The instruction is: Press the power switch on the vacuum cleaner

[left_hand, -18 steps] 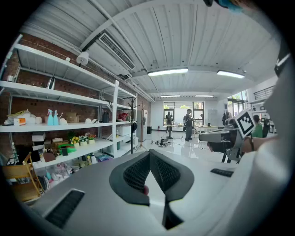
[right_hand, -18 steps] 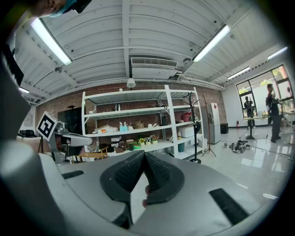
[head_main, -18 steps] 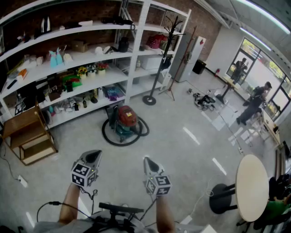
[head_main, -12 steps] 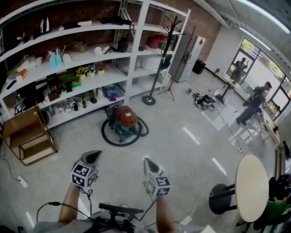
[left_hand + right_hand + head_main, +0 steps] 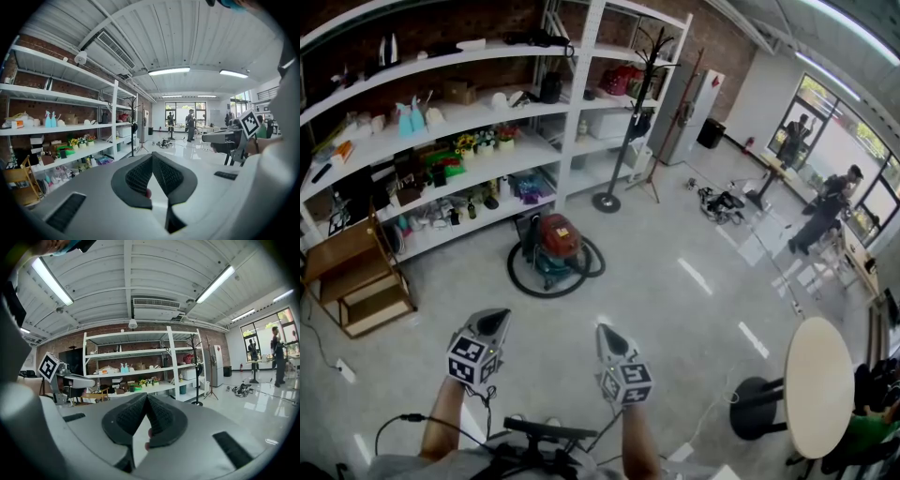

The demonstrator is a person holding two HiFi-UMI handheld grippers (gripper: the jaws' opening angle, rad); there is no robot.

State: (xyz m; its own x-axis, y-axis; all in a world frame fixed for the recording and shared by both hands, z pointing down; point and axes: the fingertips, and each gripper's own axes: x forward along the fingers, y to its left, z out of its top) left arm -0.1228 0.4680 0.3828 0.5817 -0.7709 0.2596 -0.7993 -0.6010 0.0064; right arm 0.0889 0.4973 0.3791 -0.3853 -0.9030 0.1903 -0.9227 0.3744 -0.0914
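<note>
The vacuum (image 5: 560, 244) stands on the floor (image 5: 675, 309), a red lid over a teal body, with its black hose (image 5: 534, 292) lying in a ring around it; its power switch is too small to make out.

The left hand-held gripper (image 5: 494, 322) hangs in the air well short of the vacuum, on the near side and a little to its left; its own view shows it clenched, the two ribbed pads meeting at the tip with nothing between them.

The right hand-held gripper (image 5: 607, 333) is also well short of the vacuum, on the near side and a little to its right; it too is clenched and empty, its pads meeting at the tip. The two tips point roughly towards the vacuum and touch nothing.

Just behind the vacuum runs white shelving (image 5: 578, 94), crowded with bottles, boxes and small goods; right of the vacuum and further back a black coat stand (image 5: 630, 131) rises from a round base; left of the vacuum, against the shelving, sits a wooden stand (image 5: 352, 272).

Far to the vacuum's right, nearer the camera, is a round desk (image 5: 820, 384) on a black foot; well beyond the vacuum to the right, by the windows, a person (image 5: 825, 211) stands.
</note>
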